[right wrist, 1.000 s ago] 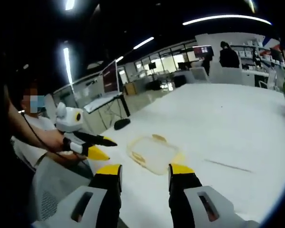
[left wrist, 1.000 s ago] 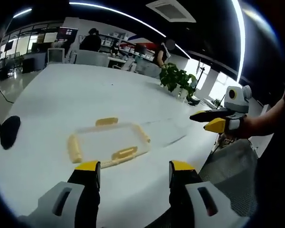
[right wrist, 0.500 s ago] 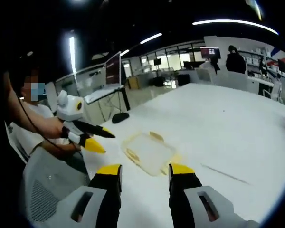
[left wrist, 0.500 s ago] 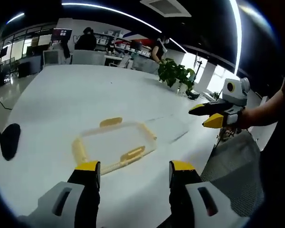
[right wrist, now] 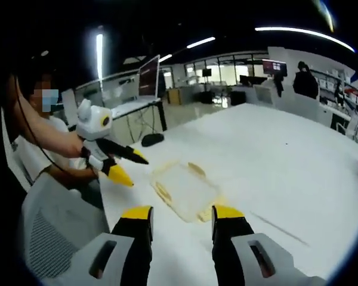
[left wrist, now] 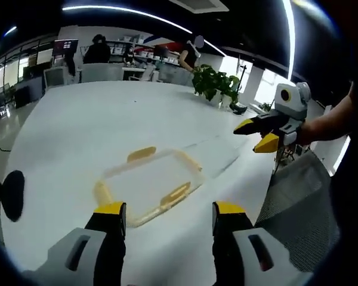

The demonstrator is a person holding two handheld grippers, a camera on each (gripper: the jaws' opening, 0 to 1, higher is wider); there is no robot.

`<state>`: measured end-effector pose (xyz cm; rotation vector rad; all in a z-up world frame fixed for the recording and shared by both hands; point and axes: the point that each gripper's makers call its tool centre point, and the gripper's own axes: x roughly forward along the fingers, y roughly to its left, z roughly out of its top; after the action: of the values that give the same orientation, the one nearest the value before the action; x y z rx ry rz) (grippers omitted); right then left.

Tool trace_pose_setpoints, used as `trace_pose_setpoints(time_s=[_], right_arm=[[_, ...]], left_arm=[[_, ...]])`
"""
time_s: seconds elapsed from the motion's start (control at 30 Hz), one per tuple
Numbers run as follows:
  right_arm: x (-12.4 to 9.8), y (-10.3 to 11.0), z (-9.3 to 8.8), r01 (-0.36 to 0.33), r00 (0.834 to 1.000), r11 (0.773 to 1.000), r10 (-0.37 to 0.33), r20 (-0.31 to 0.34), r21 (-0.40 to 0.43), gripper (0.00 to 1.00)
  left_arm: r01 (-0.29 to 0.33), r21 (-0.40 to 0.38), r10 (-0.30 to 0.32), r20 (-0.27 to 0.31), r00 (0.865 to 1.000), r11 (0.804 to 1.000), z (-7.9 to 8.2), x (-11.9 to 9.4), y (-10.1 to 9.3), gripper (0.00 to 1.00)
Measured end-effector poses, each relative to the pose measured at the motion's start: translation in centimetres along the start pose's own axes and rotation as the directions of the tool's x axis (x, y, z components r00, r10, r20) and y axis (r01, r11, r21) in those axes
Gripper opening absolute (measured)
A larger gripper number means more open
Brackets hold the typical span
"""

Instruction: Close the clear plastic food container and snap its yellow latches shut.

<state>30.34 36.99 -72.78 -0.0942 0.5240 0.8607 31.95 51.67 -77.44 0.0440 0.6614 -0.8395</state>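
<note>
Since a second ago your right gripper point(left wrist: 258, 133) has lifted beside the clear, rounded-rectangle container point(left wrist: 150, 183) on the smooth white table point(left wrist: 95, 125); your left gripper point(left wrist: 167, 217) stays spread before it. Right gripper view: the left gripper point(right wrist: 130, 167), jaws parted, hangs just beside the container point(right wrist: 182, 189); your right gripper point(right wrist: 182, 218) is spread.

- The clear container point(right wrist: 184, 189) with yellow latches is seen flat on the white counter point(right wrist: 274, 161).
- The right gripper point(right wrist: 182, 215) is held with fingers apart — empty.
- The left gripper point(right wrist: 126, 165) is held beside the container — parted.
</note>
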Motion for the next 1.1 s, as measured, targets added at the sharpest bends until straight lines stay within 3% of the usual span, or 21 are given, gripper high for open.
trace_pose_setpoints(time_s=[0.97, 1.1], right_arm=[[2.4, -1.1, -0.5, -0.037, 0.995, 0.993, 0.026, -0.099, -0.11, 0.38], [2.9, -1.2, -0.3, -0.054, 0.992, 0.985, 0.035, -0.122, -0.162, 0.39]], left_arm=[[0.053, 0.136, -0.039, -0.1, 0.994, 0.989, -0.3, 0.8, 2.3, 0.55], [0.067, 0.158, -0.048, -0.122, 0.991, 0.985, -0.4, 0.8, 2.8, 0.55]])
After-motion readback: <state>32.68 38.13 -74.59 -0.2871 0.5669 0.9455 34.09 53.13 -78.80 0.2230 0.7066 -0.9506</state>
